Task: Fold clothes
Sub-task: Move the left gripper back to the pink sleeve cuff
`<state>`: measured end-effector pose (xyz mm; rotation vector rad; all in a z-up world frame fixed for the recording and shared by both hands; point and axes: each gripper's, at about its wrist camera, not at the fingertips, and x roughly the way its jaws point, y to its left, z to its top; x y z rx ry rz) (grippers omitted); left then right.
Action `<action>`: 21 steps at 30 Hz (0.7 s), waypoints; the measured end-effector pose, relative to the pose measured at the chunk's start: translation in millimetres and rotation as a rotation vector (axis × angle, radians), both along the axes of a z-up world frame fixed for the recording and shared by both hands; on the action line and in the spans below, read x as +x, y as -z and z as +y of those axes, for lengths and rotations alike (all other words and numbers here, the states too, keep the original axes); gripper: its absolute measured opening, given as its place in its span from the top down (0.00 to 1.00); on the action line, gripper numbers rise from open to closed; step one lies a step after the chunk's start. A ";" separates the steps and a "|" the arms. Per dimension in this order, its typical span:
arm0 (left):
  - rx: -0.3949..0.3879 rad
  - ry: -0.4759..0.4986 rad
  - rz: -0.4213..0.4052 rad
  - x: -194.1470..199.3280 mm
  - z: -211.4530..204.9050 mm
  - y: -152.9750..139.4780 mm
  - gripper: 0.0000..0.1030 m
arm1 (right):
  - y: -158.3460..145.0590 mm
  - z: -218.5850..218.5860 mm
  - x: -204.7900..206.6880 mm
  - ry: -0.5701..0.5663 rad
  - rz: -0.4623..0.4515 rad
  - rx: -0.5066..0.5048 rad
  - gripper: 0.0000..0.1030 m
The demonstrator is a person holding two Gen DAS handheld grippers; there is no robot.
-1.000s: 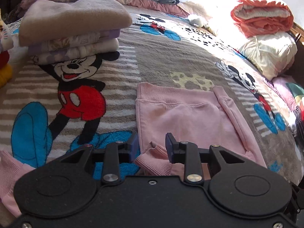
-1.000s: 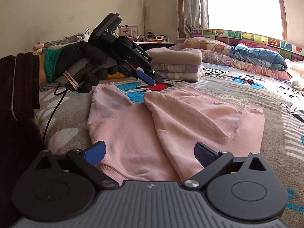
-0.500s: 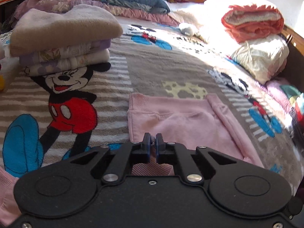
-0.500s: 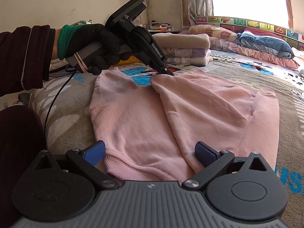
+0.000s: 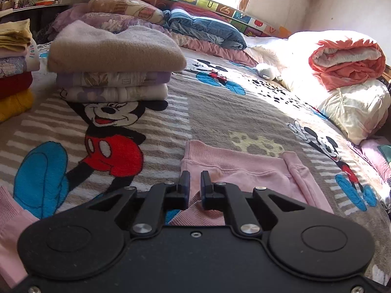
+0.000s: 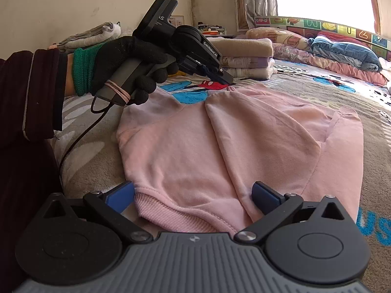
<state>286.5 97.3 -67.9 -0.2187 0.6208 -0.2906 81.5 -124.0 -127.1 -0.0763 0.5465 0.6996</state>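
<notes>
On a bed spread with a cartoon-mouse blanket point(image 5: 136, 146), a pink sweatshirt point(image 6: 244, 146) lies flat and partly folded, 1 sleeve already laid across its body, while a person works it with 2 hand-held tongs. At the garment's far edge, the left tongs point(image 6: 226, 77), gripped in a black-gloved hand point(image 6: 129, 66), have just been closing and now pinch the ribbed sleeve cuff point(image 5: 193, 212) between nearly shut pads, the pink fabric bunched up between them in the left wrist view. At the near edge, the right tongs point(image 6: 194, 196) stand wide apart, their blue pads either side of the ribbed hem point(image 6: 171, 212) and not pressing on it; whether they touch the cloth cannot be told. Behind the sweatshirt, a stack of 3 folded garments point(image 5: 114, 66), a beige one on top, sits on the blanket, well apart from the work, with a second pile point(image 5: 14, 68) at the left edge and rolled bedding point(image 5: 347, 61) by the sunlit wall. Judging by the lay of the cloth, the step in hand is the sleeve fold: the cuff is secured and ready to be carried. What comes next likely calls for lifting that cuff clear of the blanket and drawing it across the body without dragging the layers below, then closing the right tongs on the hem for the lengthwise fold.
</notes>
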 end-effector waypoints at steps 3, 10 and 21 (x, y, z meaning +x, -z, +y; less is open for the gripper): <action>-0.050 0.034 0.000 -24.0 -9.1 -4.0 0.96 | -0.9 0.0 -1.0 0.005 -0.004 -0.001 0.01; -0.072 0.077 0.153 -23.2 -56.7 39.4 0.87 | -1.1 -1.3 -2.0 0.011 -0.009 0.002 0.01; -0.286 0.078 0.223 -11.6 -70.3 46.5 0.71 | -1.1 -1.0 -5.7 0.011 -0.022 -0.006 0.01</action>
